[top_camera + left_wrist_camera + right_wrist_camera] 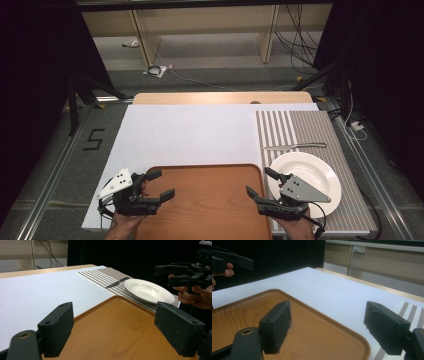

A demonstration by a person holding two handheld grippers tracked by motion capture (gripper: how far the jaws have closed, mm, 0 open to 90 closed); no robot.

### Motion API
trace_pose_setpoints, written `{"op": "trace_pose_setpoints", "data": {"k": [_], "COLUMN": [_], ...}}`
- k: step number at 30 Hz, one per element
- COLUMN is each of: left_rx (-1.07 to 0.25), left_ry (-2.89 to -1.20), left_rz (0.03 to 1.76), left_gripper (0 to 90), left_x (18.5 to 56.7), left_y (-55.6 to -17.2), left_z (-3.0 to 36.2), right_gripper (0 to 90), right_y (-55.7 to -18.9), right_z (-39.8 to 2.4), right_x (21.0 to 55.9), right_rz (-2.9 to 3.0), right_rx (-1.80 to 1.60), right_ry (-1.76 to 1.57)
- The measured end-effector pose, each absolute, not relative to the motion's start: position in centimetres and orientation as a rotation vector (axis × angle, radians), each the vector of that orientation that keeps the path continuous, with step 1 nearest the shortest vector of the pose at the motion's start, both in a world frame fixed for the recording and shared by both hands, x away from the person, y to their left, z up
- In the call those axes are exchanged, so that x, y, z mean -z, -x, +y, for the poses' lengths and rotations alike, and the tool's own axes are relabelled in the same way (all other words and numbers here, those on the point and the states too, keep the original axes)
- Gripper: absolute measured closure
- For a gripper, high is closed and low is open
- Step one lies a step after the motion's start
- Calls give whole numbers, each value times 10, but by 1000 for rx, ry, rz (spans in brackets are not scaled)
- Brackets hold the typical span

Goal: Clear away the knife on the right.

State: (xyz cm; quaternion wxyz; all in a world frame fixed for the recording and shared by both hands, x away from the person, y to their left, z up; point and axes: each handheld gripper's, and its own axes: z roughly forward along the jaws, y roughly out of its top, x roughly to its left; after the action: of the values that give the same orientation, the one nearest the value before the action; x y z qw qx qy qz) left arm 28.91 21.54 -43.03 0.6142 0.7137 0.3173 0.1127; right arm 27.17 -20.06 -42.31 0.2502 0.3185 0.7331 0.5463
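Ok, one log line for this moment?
left gripper: open, empty | right gripper: open, empty | tray: bare | plate, knife: on mat

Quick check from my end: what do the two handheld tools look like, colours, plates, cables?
Both are matte black with two blocky jaws bearing small screw holes. The left tool carries a white three-cornered plate with dark dots; the right tool carries a grey one with pale dots. Thin black cables trail near each hand. No sleeves visible.
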Motion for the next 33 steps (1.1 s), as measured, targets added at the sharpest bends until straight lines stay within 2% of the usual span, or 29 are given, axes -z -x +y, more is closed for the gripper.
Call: {"op": "trace_pose_setpoints", "data": {"k": [24,33], "left_rx": [-260,-260], "left_ry": [-1642,-1643], "left_rz": [728,728], "left_gripper": [159,159], "left_x": [430,430], "left_y": [-288,-288], "left_z": [215,215], "right_gripper": [237,247], "right_y": [-276,-285], "right_z": [-207,-227], "right_x": [415,405], "right_rz": [2014,2046], "right_rx": [-1384,-1264], "right_ry": [-831,-829]}}
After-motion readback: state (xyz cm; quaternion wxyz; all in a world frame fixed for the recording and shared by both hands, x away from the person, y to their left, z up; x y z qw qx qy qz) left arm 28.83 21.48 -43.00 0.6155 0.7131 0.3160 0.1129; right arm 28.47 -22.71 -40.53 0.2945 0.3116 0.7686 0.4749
